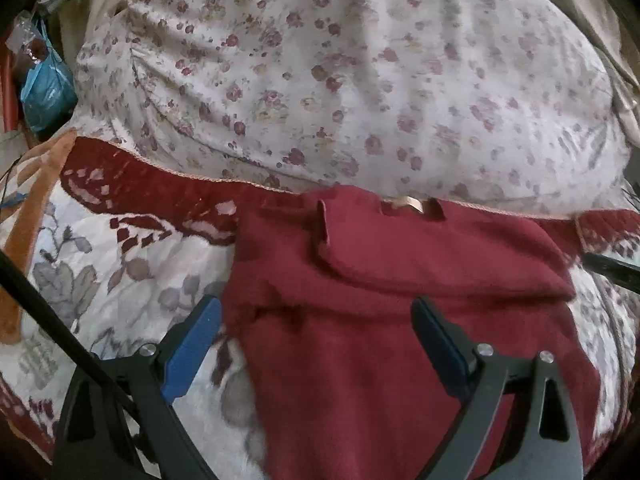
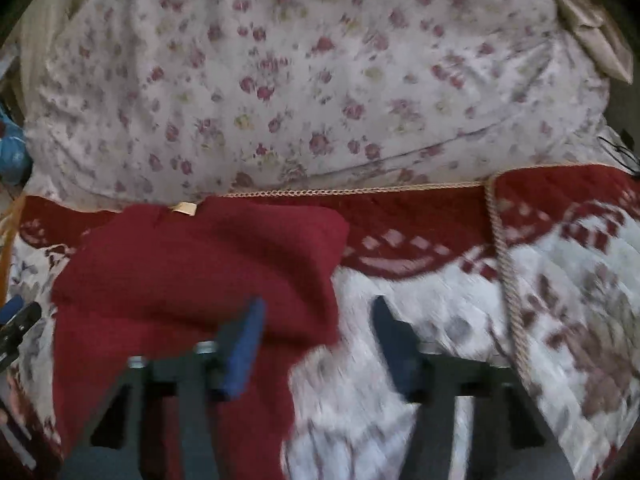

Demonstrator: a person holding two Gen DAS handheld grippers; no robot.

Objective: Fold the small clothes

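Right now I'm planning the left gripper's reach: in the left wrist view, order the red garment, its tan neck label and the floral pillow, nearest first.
1. red garment, under and between the open left gripper fingers.
2. tan neck label, at the garment's far edge.
3. floral pillow, beyond, across the top.

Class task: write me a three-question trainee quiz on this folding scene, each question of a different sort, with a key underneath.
1. True or false: the left tongs are shut on the red knitted garment.
2. Which edge of the garment do the right tongs straddle? A) its right edge B) its collar C) its left edge
3. Fill the gap: the small tan label sits at the garment's ____ edge, next to the floral pillow.

Key: 1 false, both tongs are open and grip nothing; 2 A; 3 far.
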